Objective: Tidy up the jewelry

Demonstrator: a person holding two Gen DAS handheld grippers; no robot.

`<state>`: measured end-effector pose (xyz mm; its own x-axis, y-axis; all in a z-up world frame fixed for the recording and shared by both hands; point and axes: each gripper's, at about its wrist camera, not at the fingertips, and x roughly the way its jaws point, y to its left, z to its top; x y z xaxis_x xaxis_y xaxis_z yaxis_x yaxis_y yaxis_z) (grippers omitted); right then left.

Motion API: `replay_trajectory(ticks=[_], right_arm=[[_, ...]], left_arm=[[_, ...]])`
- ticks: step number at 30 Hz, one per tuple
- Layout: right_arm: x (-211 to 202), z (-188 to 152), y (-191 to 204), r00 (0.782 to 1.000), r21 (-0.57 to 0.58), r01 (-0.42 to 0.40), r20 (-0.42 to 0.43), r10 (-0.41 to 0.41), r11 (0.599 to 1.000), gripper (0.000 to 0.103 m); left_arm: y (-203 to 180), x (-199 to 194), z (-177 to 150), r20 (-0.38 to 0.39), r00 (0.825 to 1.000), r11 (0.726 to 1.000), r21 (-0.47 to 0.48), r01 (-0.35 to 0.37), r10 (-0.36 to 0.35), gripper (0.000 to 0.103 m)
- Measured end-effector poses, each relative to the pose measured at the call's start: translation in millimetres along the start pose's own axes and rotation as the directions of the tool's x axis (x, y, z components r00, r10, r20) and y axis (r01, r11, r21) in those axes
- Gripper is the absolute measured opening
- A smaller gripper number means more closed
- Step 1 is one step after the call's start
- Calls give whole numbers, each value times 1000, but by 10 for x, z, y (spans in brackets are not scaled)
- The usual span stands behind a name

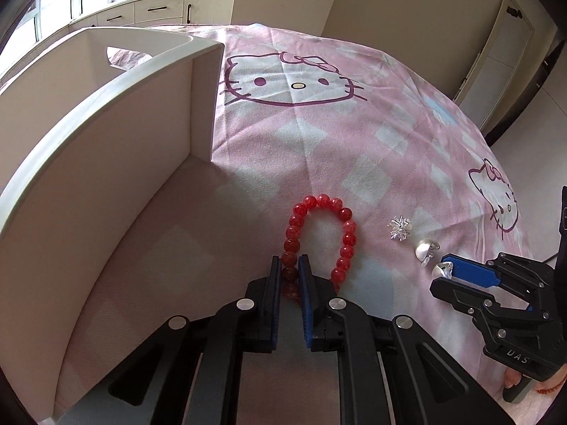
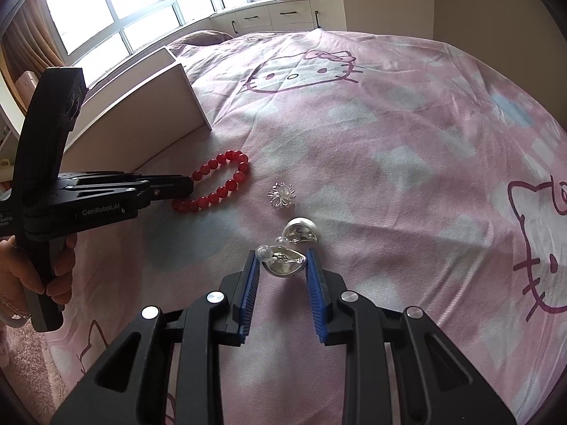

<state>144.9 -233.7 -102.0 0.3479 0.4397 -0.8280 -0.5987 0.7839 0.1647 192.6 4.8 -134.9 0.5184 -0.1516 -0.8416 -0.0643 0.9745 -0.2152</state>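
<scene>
A red bead bracelet lies on the pink Hello Kitty bedspread; it also shows in the right wrist view. My left gripper is shut on the bracelet's near left side. A silver spiky brooch and two silver heart-shaped earrings lie to the right. The nearer earring sits between the pads of my right gripper, whose jaws stand on each side of it with small gaps showing. The farther earring lies just beyond it.
A white open box with tall walls stands on the bed left of the bracelet; it also shows in the right wrist view. A window and white cabinets are behind the bed. A door is at the far right.
</scene>
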Motion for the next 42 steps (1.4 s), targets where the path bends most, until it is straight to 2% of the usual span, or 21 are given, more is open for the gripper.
replay_trajectory(ticks=[9, 14, 19, 25, 28, 37, 40, 42], right_arm=[[-159, -80, 111, 1000, -33, 14, 1, -14, 999, 27], [-293, -129, 215, 1000, -66, 25, 20, -24, 997, 27], [-426, -156, 304, 999, -91, 34, 42, -30, 995, 27], [-608, -201, 394, 996, -113, 49, 83, -40, 992, 27], [-739, -177, 448, 992, -117, 44, 121, -30, 992, 27], [-1127, -106, 673, 978, -131, 36, 210, -8, 991, 27], [-1303, -15, 783, 970, -141, 27, 243, 8, 990, 27], [-1423, 70, 855, 963, -151, 29, 269, 13, 988, 27]], left_arm=[[-123, -302, -226, 13, 1000, 999, 24, -26, 26, 15], [-133, -589, -298, 56, 998, 1000, -22, -1, 3, 15], [-237, -895, -401, 105, 994, 999, 26, -32, 29, 15], [-203, -1228, -564, 140, 990, 1000, 2, -12, 12, 15], [-198, -1375, -624, 159, 987, 999, 29, -33, 28, 15], [11, -1971, -742, 224, 972, 995, 59, -78, 63, 15], [142, -2121, -741, 202, 976, 995, 39, -89, 80, 15], [254, -2209, -734, 192, 979, 997, 9, -71, 68, 15]])
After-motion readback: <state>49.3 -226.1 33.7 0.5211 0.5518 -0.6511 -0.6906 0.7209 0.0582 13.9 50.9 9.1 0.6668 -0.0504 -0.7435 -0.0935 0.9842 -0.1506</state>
